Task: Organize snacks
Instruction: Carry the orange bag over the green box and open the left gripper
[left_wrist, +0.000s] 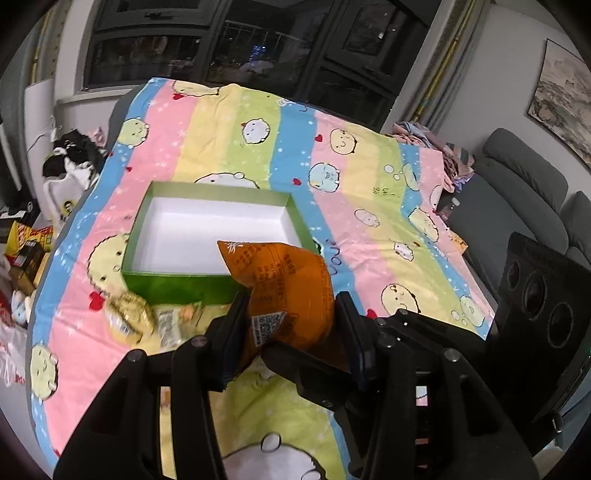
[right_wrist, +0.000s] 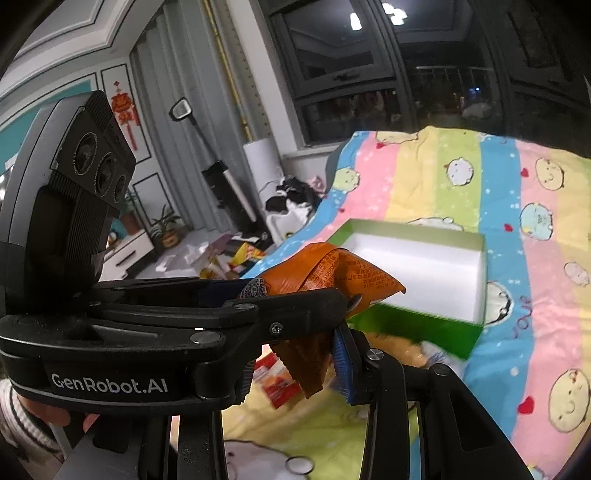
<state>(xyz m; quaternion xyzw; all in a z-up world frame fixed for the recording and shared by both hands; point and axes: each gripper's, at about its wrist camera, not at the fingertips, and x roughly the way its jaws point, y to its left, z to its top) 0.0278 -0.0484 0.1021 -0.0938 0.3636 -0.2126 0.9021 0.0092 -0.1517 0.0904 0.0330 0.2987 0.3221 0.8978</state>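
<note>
While both tools meet over the striped cartoon-print bedsheet (left_wrist: 236, 147), a crinkled orange foil snack packet (left_wrist: 291, 288) printed with small text and a white QR-code label hangs above the sheet, just in front of the open green cardboard box with a white inside (left_wrist: 218, 229). At the left of the left wrist view, a gold-wrapped snack (left_wrist: 127, 314) and a pale packet with a barcode label (left_wrist: 170, 326) lie on the sheet against the near wall of the box. The left gripper (left_wrist: 291, 325) has its two black jaws pressed on the sides of the orange packet near its lower end. To the right, in the other wrist view, the right gripper (right_wrist: 295, 369) pinches the bottom corner of the same packet between a black finger and a blue-padded one (right_wrist: 341, 363). A red and white packet (right_wrist: 277, 380) lies beneath on the sheet, blurred. The left tool's body hides the middle of the orange packet there, and the print on it is too small to read. A bit of a hand (right_wrist: 48, 415) with a ribbed sleeve shows at the lower left edge, mostly cut off.
</note>
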